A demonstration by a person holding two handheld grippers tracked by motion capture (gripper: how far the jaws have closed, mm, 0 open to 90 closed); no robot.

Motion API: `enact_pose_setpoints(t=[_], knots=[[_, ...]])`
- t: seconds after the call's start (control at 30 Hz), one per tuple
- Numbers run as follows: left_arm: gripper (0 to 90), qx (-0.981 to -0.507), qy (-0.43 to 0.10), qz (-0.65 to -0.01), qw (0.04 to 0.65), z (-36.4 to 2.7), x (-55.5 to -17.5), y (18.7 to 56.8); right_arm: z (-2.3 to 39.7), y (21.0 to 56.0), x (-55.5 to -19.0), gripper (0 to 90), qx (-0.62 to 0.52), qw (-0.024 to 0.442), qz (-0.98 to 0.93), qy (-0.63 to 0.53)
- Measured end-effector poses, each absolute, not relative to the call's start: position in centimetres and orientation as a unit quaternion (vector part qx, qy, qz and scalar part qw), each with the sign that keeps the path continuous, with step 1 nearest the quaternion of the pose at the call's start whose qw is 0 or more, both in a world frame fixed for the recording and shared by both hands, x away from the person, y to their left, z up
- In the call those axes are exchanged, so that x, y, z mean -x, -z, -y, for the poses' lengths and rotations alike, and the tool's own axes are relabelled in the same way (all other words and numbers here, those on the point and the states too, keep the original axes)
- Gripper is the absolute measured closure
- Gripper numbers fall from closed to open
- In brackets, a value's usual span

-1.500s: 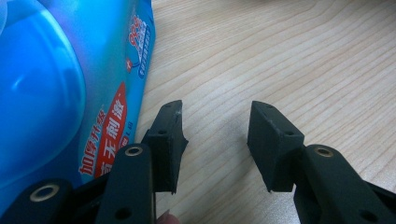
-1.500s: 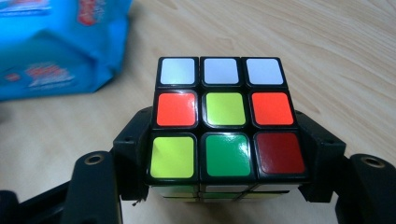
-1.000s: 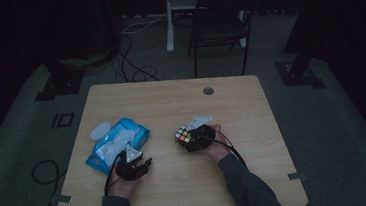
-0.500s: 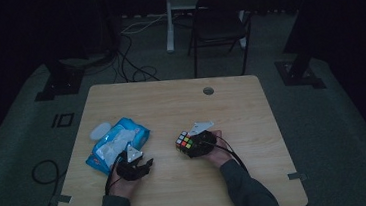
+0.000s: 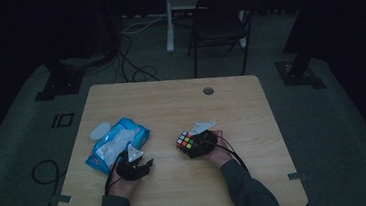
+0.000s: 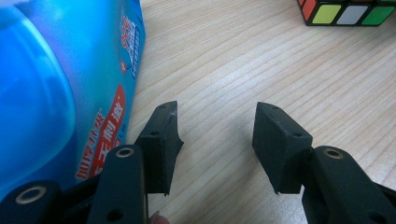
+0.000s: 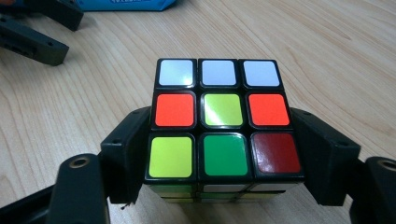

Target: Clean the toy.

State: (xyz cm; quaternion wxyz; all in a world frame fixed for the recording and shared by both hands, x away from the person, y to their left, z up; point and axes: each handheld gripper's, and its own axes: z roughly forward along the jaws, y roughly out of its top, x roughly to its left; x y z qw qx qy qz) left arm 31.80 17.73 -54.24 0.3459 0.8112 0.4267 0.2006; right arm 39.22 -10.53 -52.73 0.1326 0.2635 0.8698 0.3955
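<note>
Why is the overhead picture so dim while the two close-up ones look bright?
High view: dark room, dim table, small cube barely lit. Left gripper view: bright, the blue wipes pack blurred up close. Right gripper view: sharp cube, soft glare on its dark red sticker.

High view looks forward and down over the whole table (image 5: 170,99); both gripper views sit low and close along their jaws, facing each other, sharing the puzzle cube (image 6: 348,11) (image 7: 219,119) and wood between.

Wooden table (image 5: 257,176) (blue wipes pack (image 5: 117,144), puzzle cube (image 5: 188,142))
</note>
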Motion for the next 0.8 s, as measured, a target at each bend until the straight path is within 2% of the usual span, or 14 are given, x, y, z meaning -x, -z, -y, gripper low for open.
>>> enact_pose_setpoints(t=[0.27,0.57,0.7,0.8], knots=[[54.3,-0.806,-0.222,-0.404,0.372,-18.4,-31.0,50.0,10.7,52.5,-39.1,25.9,-0.263,0.139,-0.867,-0.399],[64.6,-0.785,-0.276,-0.432,0.348,-22.9,-31.6,46.6,10.9,51.9,-38.9,26.0,-0.26,0.139,-0.862,-0.412],[63.4,-0.783,-0.277,-0.447,0.333,-24.0,-32.4,46.7,11.0,51.7,-38.8,26.0,-0.258,0.142,-0.86,-0.416],[57.9,-0.791,-0.269,-0.438,0.332,-23.8,-32.8,47.0,11.0,51.7,-38.7,26.0,-0.258,0.143,-0.86,-0.416]])
